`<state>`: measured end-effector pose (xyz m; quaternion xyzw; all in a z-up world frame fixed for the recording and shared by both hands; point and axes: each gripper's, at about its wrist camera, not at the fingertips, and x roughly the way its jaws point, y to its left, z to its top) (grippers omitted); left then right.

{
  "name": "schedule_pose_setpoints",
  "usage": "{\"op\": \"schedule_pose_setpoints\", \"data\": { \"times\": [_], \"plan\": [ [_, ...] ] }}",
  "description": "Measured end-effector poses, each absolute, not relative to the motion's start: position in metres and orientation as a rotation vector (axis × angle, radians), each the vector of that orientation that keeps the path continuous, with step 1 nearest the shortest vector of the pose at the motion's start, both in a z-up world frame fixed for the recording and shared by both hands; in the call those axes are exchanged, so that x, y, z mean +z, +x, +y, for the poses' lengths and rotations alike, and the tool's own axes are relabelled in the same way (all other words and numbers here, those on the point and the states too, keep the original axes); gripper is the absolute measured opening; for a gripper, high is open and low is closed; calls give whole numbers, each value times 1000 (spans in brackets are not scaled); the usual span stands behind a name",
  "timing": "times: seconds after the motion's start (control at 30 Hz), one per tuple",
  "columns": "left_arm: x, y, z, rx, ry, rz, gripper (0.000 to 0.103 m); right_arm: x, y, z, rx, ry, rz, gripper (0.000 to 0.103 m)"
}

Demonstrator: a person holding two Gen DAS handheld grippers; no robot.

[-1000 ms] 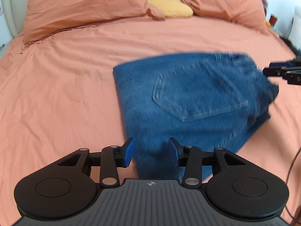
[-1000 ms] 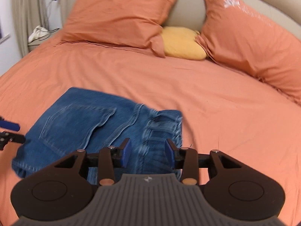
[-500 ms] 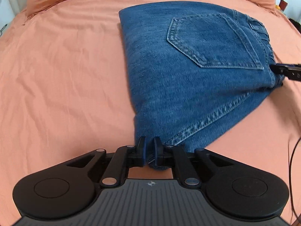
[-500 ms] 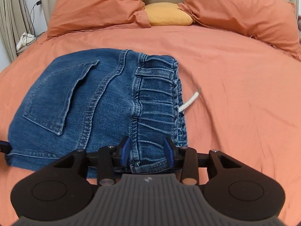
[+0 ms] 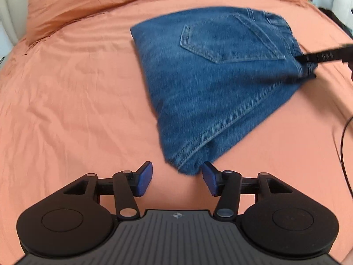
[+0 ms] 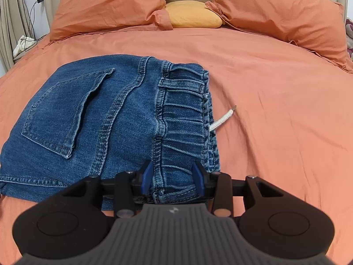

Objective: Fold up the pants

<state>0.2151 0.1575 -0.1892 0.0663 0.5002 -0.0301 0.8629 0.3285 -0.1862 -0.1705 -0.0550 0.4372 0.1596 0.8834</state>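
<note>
Surroundings: orange bed (image 6: 275,114), two orange pillows (image 6: 110,4) and one yellow cushion (image 6: 193,14) at far end; cable (image 5: 343,154) at right edge. One pair of folded pants (image 6: 99,119) lying flat mid-bed, waistband right, one back pocket (image 6: 66,114) up, drawstring (image 6: 222,118) protruding right. Left claw (image 5: 177,181) released, spread wide, just short of near pants corner. Right claw (image 6: 173,177) parted, straddling waistband, not clamped.

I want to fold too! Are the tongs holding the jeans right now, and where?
Nothing is gripped. The left tongs are open just short of the jeans' corner. The right tongs are open, straddling the waistband end.
</note>
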Motion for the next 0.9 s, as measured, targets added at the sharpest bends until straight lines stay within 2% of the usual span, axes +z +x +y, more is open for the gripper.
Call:
{"op": "schedule_pose_setpoints", "data": {
  "times": [0.07,0.1,0.2,0.27,0.43,0.67,0.73,0.83,0.9],
  "plan": [
    [-193,223,152,-42,158,1031,61,-170,330,-186,336,-114,918,35],
    [-196,227,148,-48,169,1031,55,-170,331,-186,338,-116,922,35],
    [-198,226,136,-46,217,1021,26,-169,333,-186,342,-118,930,35],
    [-193,218,129,-52,283,993,20,-169,334,-187,345,-118,932,35],
    [-200,214,119,-65,429,1063,17,-169,333,-190,367,-125,933,35],
    [-198,225,128,-60,351,1158,17,-166,340,-189,362,-122,967,35],
    [-190,223,135,-78,301,1212,14,-159,343,-191,364,-111,980,37],
    [-169,211,148,-104,245,1171,21,-146,344,-207,378,-39,969,43],
    [-153,209,158,-114,173,1140,37,-140,342,-219,383,2,959,58]
  ]
}}
